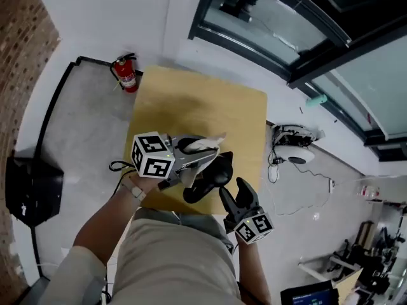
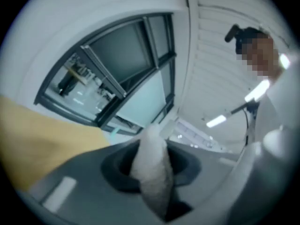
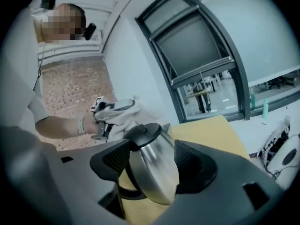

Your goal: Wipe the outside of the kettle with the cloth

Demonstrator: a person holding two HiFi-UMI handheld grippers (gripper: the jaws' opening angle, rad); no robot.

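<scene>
A steel kettle [image 1: 213,176] with a black lid stands near the front edge of the wooden table [image 1: 197,107]. My left gripper [image 1: 206,156] hovers just above and left of it, shut on a white cloth [image 1: 205,145]. In the left gripper view the cloth [image 2: 151,149] sticks out between the pads, and the left gripper [image 2: 154,170] points level at the windows. My right gripper [image 1: 234,192] is at the kettle's right. In the right gripper view the kettle [image 3: 154,182] fills the gap of the right gripper [image 3: 151,163]. The jaws stand wide and I see no pad pressing it. The cloth [image 3: 125,115] shows behind the kettle.
A red fire extinguisher [image 1: 126,74] stands on the floor beyond the table's far left corner. A black box [image 1: 32,189] sits on the floor at left. A white device with cables [image 1: 294,146] lies right of the table. Glazed window frames [image 1: 305,37] run along the far wall.
</scene>
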